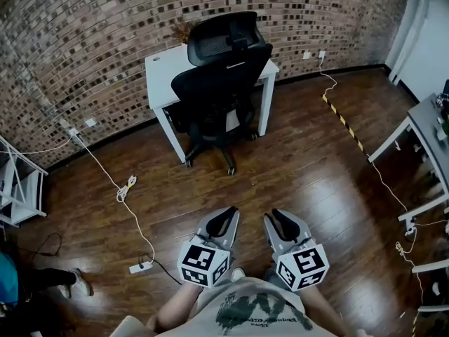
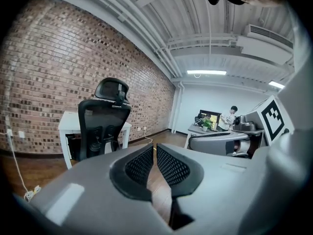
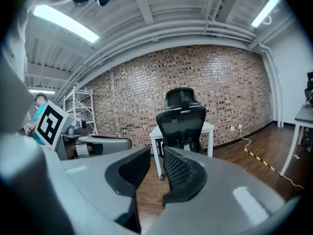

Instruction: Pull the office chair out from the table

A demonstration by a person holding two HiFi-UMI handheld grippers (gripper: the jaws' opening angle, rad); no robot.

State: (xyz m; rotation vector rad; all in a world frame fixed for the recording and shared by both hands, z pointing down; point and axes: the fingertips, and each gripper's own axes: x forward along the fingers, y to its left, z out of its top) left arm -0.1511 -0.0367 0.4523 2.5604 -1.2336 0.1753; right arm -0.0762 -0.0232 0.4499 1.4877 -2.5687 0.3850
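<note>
A black office chair [image 1: 221,83] with a mesh back and headrest stands pushed under a small white table [image 1: 163,69] against the brick wall. Both grippers are held side by side far back from it, pointing at it over bare wood floor. My left gripper [image 1: 226,216] is shut with nothing between its pads. My right gripper [image 1: 277,218] stands slightly open and empty. The left gripper view shows the chair [image 2: 103,126] left of the left gripper [image 2: 154,148]. In the right gripper view, the chair [image 3: 181,126] rises straight beyond the right gripper [image 3: 156,152].
A white cable [image 1: 126,188] and a power strip [image 1: 137,265] lie on the floor to the left. Yellow-black tape [image 1: 344,121] runs along the floor at right, by another white desk [image 1: 428,128]. A metal shelf [image 1: 17,181] stands far left.
</note>
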